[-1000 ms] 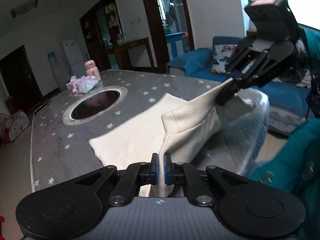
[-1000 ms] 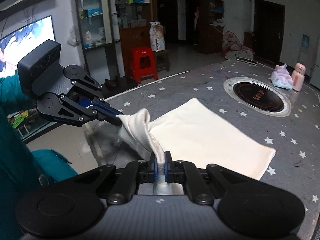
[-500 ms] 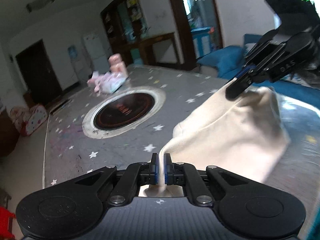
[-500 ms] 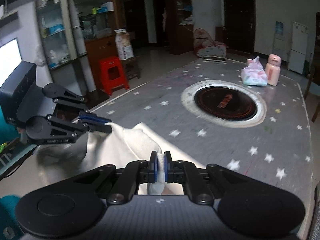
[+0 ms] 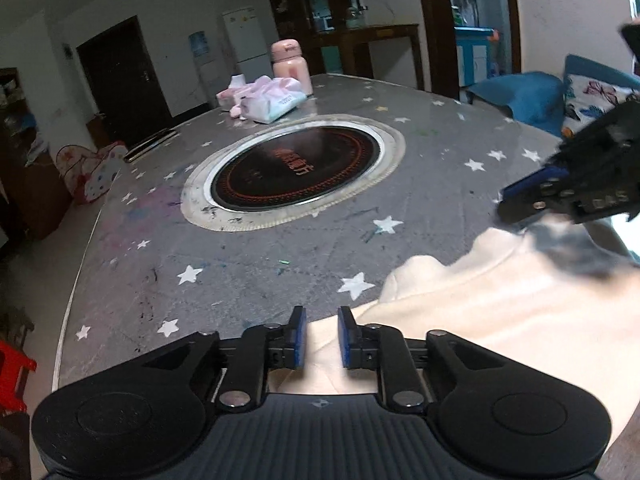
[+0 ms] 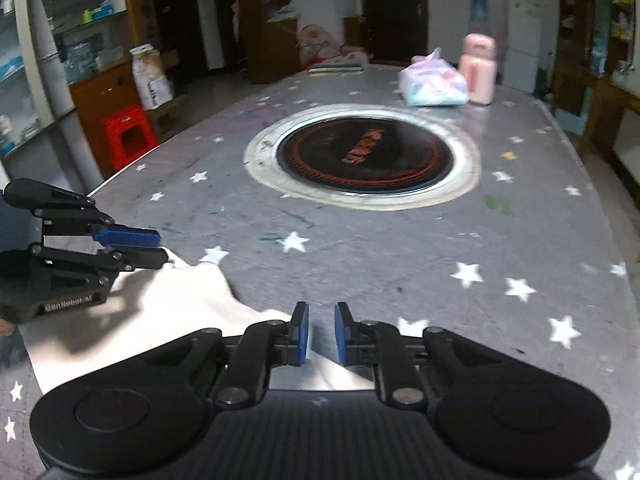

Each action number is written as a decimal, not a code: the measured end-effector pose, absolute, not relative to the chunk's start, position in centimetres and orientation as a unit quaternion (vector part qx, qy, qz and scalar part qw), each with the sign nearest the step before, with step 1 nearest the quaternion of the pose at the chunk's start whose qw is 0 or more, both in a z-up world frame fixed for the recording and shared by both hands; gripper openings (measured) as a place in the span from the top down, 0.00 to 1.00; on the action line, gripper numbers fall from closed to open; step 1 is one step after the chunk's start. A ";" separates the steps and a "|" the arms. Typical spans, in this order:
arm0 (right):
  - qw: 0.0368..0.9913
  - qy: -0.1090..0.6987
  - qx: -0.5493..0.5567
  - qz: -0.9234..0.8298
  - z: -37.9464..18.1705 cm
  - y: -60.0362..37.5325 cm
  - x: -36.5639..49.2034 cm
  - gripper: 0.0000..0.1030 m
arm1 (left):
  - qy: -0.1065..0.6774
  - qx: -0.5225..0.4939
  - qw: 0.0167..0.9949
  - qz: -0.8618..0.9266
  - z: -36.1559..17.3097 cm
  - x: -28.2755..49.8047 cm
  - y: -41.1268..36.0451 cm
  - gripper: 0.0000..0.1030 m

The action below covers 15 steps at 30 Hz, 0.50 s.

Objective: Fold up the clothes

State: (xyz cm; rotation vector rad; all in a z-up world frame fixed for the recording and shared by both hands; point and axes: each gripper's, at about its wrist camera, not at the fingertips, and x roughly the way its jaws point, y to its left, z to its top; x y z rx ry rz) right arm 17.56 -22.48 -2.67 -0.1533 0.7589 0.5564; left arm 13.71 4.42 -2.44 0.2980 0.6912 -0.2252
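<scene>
On the star-patterned table (image 5: pixel 280 264) our cream garment (image 5: pixel 500 320) lies doubled at five o'clock, its fold edge clear of the round cooktop (image 5: pixel 296 172) at twelve. Both our left tongs (image 5: pixel 322 332) and right tongs (image 6: pixel 321 332) are opening, cloth lying loose between them.

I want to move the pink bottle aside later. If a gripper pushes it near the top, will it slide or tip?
The pink bottle stands upright and is tall for its base, so it probably tips. The table looks smooth, so a low push likely slides it. The pack of wipes beside it may block it.
</scene>
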 end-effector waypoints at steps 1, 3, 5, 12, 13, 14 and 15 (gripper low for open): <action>0.891 0.359 -0.072 0.267 -2.3 -22.9 16.9 0.86 | 0.336 0.135 0.926 -0.107 -2.1 13.5 4.5 0.71; 0.892 0.352 -0.067 0.275 -1.6 -23.5 15.4 0.86 | 0.333 0.116 0.929 -0.115 -1.4 12.9 4.5 0.57; 0.889 0.354 -0.061 0.285 -1.5 -23.9 14.2 0.86 | 0.330 0.100 0.930 -0.126 -0.8 12.2 4.2 0.38; 0.887 0.379 -0.048 0.259 -3.8 -24.5 13.2 0.83 | 0.323 0.070 0.931 -0.153 -0.2 9.2 2.7 0.00; 0.888 0.379 -0.038 0.257 -4.0 -24.8 13.3 0.83 | 0.323 0.068 0.930 -0.158 -0.2 8.9 2.5 0.00; 0.889 0.378 -0.032 0.257 -4.0 -24.9 13.3 0.83 | 0.326 0.064 0.929 -0.161 -0.2 8.7 2.5 0.00; 0.890 0.376 -0.033 0.256 -3.9 -24.9 13.2 0.83 | 0.329 0.060 0.929 -0.162 -0.3 8.4 2.4 0.00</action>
